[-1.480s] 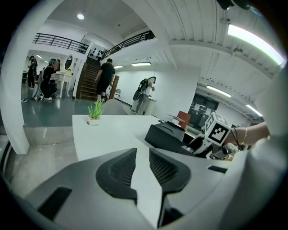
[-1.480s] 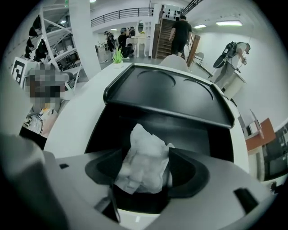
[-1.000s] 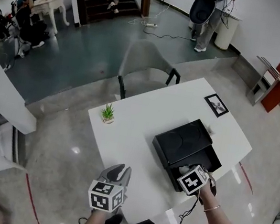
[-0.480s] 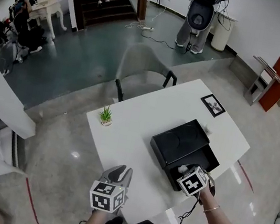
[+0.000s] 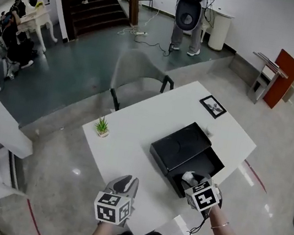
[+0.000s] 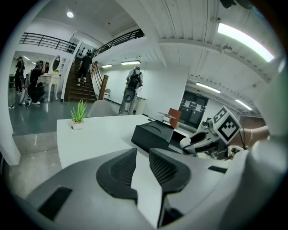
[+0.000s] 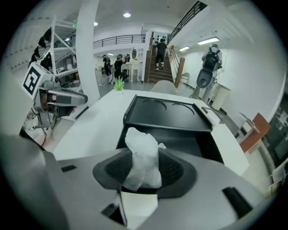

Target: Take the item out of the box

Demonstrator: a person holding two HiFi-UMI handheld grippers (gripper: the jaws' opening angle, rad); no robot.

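Observation:
A black box (image 5: 182, 142) lies on the white table (image 5: 132, 139), its near part open. My right gripper (image 5: 189, 180) is at that open end, shut on a crumpled white item (image 5: 188, 177). In the right gripper view the white item (image 7: 143, 152) stands pinched between the two pads (image 7: 173, 170), just above the box's (image 7: 166, 114) dark opening. My left gripper (image 5: 124, 182) hovers at the table's near edge, left of the box, its jaws a narrow gap apart with nothing in them. The left gripper view shows the box (image 6: 150, 134) and the right gripper (image 6: 198, 143) beyond it.
A small potted plant (image 5: 102, 127) stands at the table's left side and a framed picture (image 5: 212, 105) lies at its far right corner. A grey chair (image 5: 141, 88) sits behind the table. A person (image 5: 187, 15) stands far back by the stairs.
The head camera has shifted, so the table sits a little further left in view. My right gripper stays at the box's open end with the white item at its tips. The left gripper has not moved.

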